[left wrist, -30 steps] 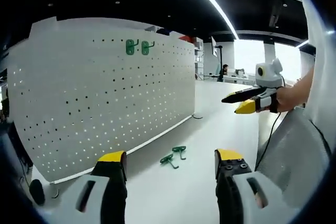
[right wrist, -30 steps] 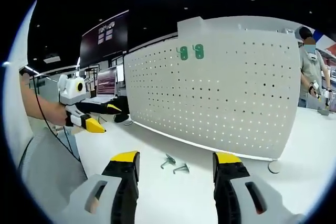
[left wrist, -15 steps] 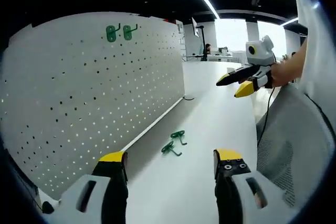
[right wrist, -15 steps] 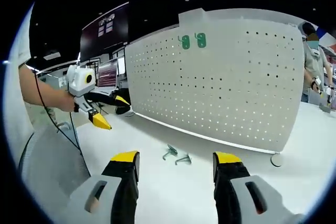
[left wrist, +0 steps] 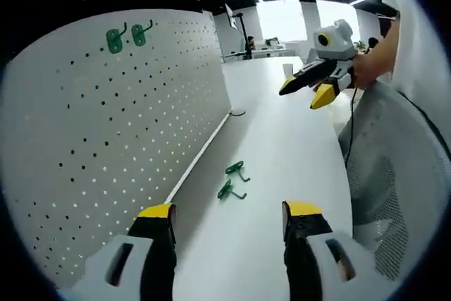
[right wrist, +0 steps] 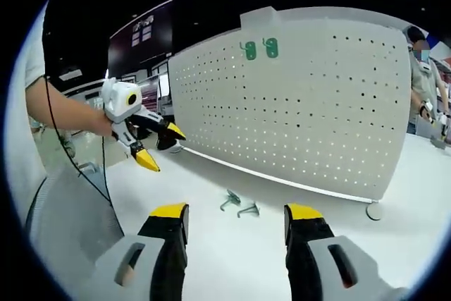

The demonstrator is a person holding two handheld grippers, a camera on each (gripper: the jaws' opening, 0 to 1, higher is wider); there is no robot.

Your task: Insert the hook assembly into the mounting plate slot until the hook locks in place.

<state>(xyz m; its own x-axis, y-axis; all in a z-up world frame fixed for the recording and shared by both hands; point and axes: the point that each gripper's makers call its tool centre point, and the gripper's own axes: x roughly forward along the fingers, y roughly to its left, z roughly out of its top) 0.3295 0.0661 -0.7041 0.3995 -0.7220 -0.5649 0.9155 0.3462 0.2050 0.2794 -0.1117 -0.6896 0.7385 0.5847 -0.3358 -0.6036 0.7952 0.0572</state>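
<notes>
loose hooks [left wrist: 233,180]: too small to tell their exact shape
pegboard [left wrist: 106,139]: near end cut off by the picture's edge
mounted hooks [right wrist: 258,49]: seating in holes unreadable

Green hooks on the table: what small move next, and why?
Probably lower the left hand-held gripper, jaws open and empty, toward the two loose green metal hooks lying on the white table; the white perforated mounting plate already carries two.

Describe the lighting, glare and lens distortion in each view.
Left gripper view: fisheye bends the white pegboard into a curve; bright windows at the top are blown out; the loose green hooks on the white table stay sharp. Right gripper view: dark ceiling with one strip light, evenly lit pegboard bowed outward, hooks small but clear.
</notes>
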